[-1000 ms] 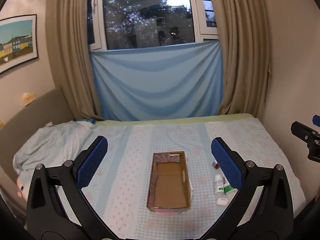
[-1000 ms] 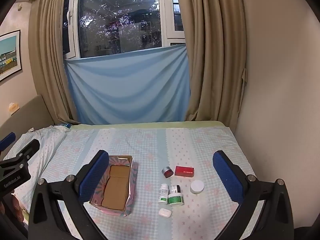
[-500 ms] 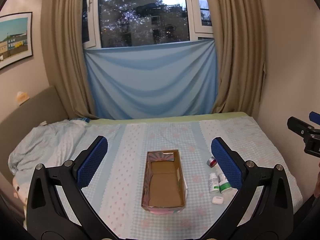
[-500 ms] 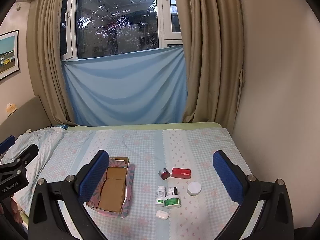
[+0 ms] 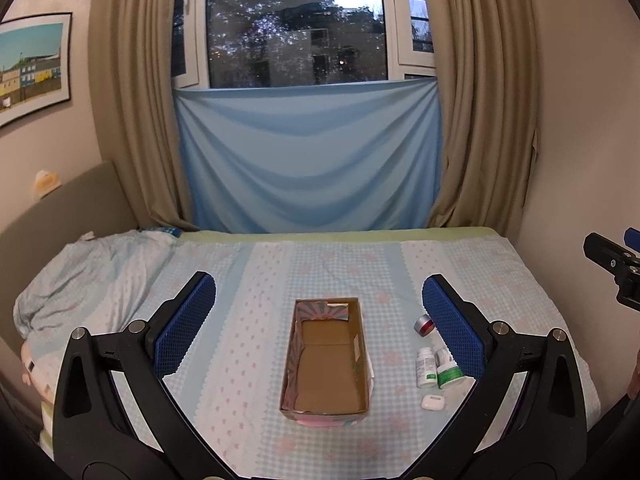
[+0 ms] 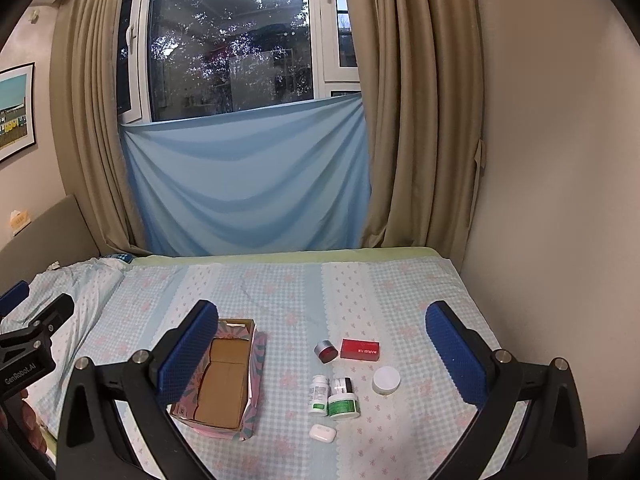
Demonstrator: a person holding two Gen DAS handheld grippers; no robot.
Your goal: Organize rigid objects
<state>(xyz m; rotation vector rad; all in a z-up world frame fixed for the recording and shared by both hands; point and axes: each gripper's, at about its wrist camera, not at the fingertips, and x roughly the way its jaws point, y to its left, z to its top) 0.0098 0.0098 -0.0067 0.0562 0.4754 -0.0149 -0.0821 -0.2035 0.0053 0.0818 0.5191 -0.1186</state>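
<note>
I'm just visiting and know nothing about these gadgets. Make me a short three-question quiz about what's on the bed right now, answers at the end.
1. True or false: the cardboard box already holds some of the small items.
2. Which item lies nearest the camera in the right wrist view? A) red box B) white earbud case C) white round lid
3. Fill in: both the left gripper and the right gripper have their jaws ____.

Key: 1. False, only its brown bottom shows. 2. B. 3. Open, wide apart and holding nothing.
</note>
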